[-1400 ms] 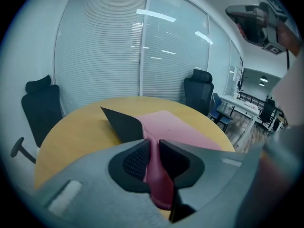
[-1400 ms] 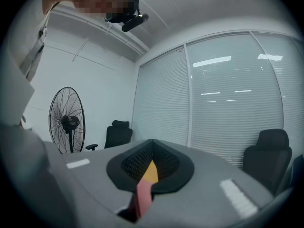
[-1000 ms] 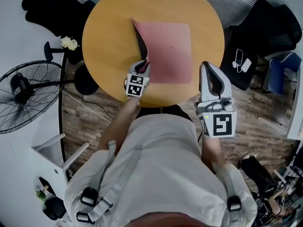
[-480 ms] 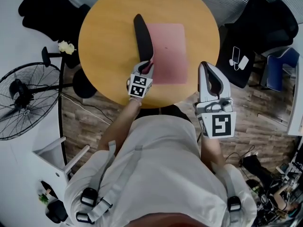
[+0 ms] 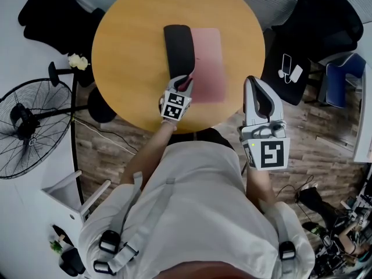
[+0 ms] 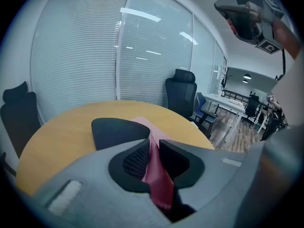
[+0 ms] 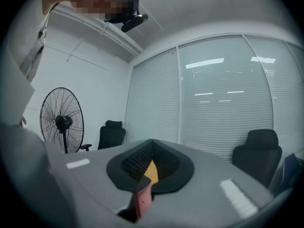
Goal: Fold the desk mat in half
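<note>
Pink desk mat (image 5: 210, 63) is on the round wooden bench (image 5: 128, 51). Its left part is raised and tipped toward the right part, so the black underside (image 5: 179, 46) shows. My left gripper (image 5: 185, 83) has its jaws clamped on the near edge of that raised flap, with the pink sheet pinched flat between the pads. My right gripper (image 5: 256, 85) hangs off the bench's near right rim, jaws together on nothing, well apart from the mat. My read is mid-fold: the flap is up and not yet laid down, and a strip of pink is uncovered on the right. To finish cleanly I'd carry the gripped corner in a low arc to the mat's near right corner and keep the crease running straight front to back. Only the near end is held, so the far end of the flap may lag or twist, and I'd lay it down from the crease outward. The bottom layer may slide on the smooth wood, so the right jaws could press it down. I'd let go only once the edges line up.
</note>
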`<state>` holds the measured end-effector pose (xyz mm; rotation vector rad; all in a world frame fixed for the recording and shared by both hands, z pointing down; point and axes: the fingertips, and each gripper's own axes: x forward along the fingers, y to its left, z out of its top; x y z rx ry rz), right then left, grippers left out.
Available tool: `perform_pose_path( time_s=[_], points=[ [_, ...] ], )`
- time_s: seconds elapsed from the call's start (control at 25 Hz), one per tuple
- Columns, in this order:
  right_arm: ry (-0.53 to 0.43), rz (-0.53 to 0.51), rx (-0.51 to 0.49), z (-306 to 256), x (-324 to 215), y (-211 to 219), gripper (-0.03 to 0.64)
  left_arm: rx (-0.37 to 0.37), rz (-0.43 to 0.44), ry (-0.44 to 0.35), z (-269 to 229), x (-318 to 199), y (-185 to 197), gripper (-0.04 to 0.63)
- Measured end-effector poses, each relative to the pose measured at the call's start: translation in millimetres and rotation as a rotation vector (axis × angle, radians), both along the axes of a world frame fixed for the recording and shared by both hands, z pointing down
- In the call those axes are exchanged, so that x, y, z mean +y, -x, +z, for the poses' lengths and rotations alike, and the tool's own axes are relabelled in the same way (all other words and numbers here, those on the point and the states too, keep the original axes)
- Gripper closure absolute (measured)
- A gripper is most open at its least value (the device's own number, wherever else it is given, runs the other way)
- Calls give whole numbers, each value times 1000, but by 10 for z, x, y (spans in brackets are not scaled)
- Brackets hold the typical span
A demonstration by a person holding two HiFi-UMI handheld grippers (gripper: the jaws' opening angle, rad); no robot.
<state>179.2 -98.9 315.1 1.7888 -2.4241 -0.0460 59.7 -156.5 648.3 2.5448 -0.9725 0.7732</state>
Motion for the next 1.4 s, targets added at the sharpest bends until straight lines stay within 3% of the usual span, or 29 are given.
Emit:
perform_pose_path(
  time_s=[1.4],
  points=[
    [15,32,2,43,30,-249,612,-3,175,48,191,189,-912,535]
  ],
)
